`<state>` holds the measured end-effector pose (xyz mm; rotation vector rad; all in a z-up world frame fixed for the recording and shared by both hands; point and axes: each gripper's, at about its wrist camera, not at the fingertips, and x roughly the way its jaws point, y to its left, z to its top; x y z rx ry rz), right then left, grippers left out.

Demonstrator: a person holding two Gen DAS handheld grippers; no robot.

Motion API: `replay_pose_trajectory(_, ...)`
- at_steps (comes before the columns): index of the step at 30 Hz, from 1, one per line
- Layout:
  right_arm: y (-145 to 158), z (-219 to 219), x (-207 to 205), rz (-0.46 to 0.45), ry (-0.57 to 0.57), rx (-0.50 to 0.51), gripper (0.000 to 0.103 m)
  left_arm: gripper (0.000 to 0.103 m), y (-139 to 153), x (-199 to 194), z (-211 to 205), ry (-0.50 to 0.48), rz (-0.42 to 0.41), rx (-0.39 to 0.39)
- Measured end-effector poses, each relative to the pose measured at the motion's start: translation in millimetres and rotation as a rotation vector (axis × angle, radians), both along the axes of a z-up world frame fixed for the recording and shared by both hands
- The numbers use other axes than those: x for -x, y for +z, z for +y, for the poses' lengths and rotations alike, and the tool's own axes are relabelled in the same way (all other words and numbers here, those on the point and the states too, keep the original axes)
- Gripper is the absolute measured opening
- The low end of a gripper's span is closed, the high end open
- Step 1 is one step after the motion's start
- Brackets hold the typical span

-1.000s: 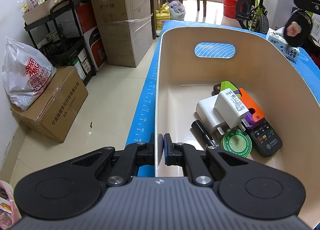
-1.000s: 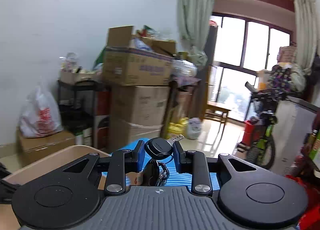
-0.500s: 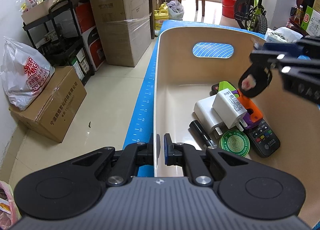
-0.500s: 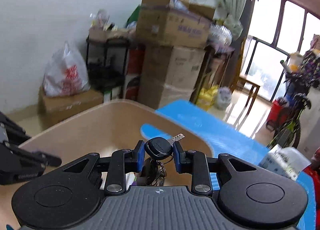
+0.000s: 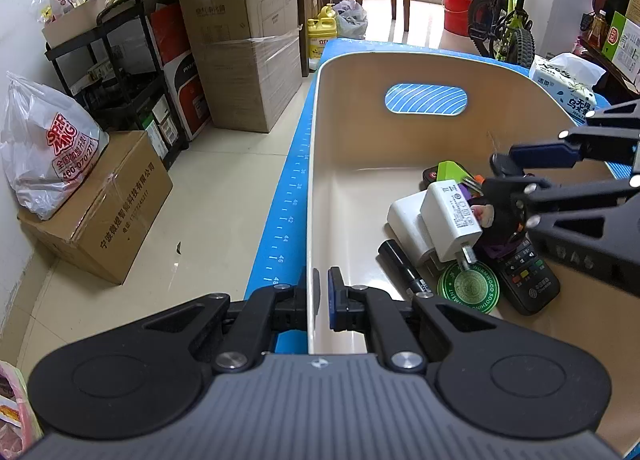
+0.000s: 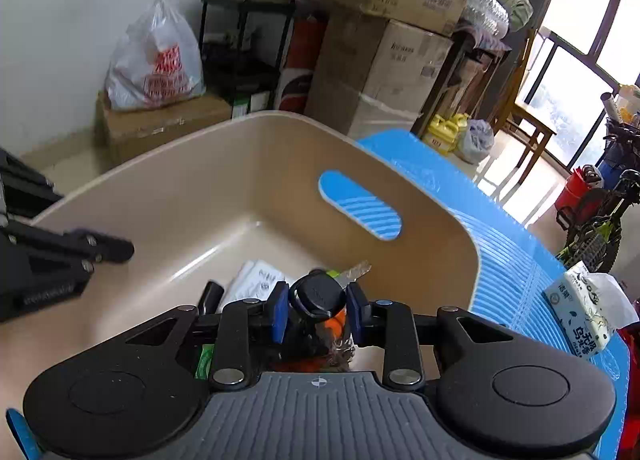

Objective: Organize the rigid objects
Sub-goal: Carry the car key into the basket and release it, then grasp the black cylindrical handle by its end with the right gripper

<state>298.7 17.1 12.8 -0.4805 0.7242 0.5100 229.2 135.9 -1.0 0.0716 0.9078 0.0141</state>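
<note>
A second ago the right gripper (image 6: 318, 314) looked out over the room with the key fob (image 6: 317, 297) level with the stacked cartons; now it has dropped inside the beige bin (image 5: 352, 187) and tilted down, so the fob hangs just above the pile there. The jaws are easing apart — the black, rounded fob sits between the blue pads with slim gaps showing either side, its metal blade poking up to the right and a dark furry charm (image 5: 486, 215) dangling beneath.

The left gripper (image 5: 320, 296) has not shifted: its jaws pinch the bin's thin near-left wall.

The bin is smooth, matte plastic with rounded corners and one oval handle slot. Inside lie two glossy white boxy chargers (image 5: 450, 219), one black marker (image 5: 402, 266), one flat round green tin (image 5: 472, 287), one black remote (image 5: 528, 280) with coloured buttons, and a green-and-purple block (image 5: 452, 171) partly hidden. A ribbed blue mat (image 6: 516, 260) lies under the bin — one tissue pack (image 6: 588, 318) rests on it.
</note>
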Motion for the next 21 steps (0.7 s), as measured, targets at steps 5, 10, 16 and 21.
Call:
replay_pose_trajectory(5, 3.9, -6.4, 2.3, -0.018, -0.009, -0.043, 0.062, 0.010, 0.5, 0.3, -0.4, 0.000, 0.000, 0.000)
replay_pose_trajectory(10, 22.0, -26.6, 10.6, -0.075, -0.024, -0.094, 0.072, 0.010, 0.5, 0.2, -0.1, 0.001, -0.001, -0.002)
replay_pose_trajectory(16, 42.8, -67.5, 17.6, -0.151, -0.058, -0.163, 0.081, 0.010, 1.0, 0.5, 2.1, 0.005, 0.000, -0.004)
replay_pose_trajectory(21, 44.9, -115.2, 12.4, -0.169, -0.142, -0.225, 0.084, 0.010, 1.3, 0.5, 2.7, 0.004, 0.000, -0.003)
